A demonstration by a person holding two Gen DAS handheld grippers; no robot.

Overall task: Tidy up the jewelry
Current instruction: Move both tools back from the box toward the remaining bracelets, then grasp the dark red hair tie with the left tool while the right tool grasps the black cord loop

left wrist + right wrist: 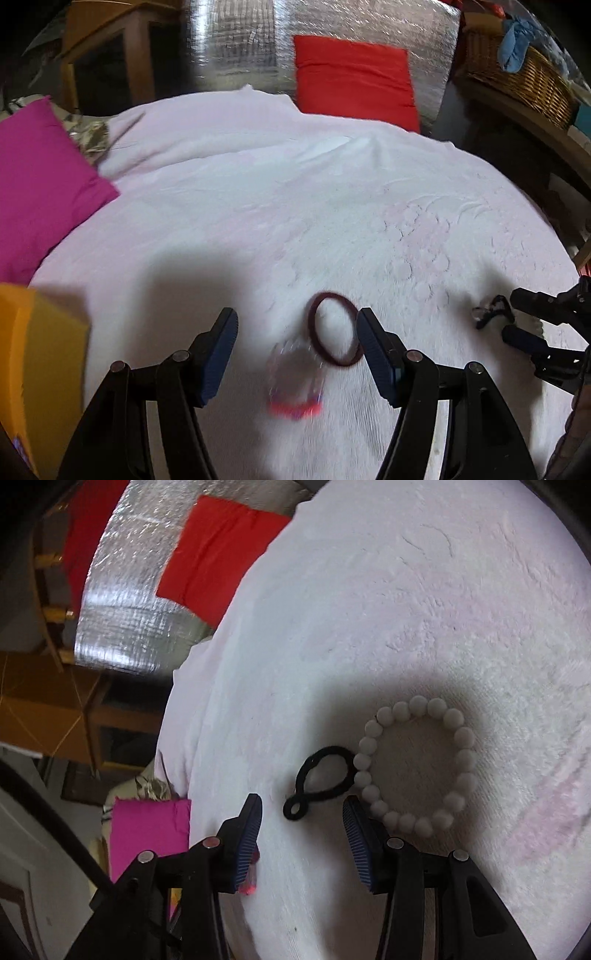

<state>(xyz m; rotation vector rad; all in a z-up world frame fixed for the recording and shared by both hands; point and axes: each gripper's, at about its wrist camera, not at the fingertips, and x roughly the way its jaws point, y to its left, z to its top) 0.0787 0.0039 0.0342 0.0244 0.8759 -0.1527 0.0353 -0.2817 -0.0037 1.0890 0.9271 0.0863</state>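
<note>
Left hand-held gripper point(297, 341) hovering with jaws spread wide, gripping nothing, over white bedspread point(258, 206); maroon bangle point(334, 328) lying just inside its right finger, blurred clear-and-red bracelet point(295, 384) between the fingers. Right hand-held gripper point(303, 821) likewise gaping, framing black hair tie point(319, 777), touching white bead bracelet point(417, 764).

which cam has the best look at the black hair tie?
Right wrist. The black hair tie lies sharp and whole on the white blanket, just ahead of the open right gripper, touching the white bead bracelet. In the left wrist view it is small, blurred and far right, beside the right gripper's fingers.
</note>
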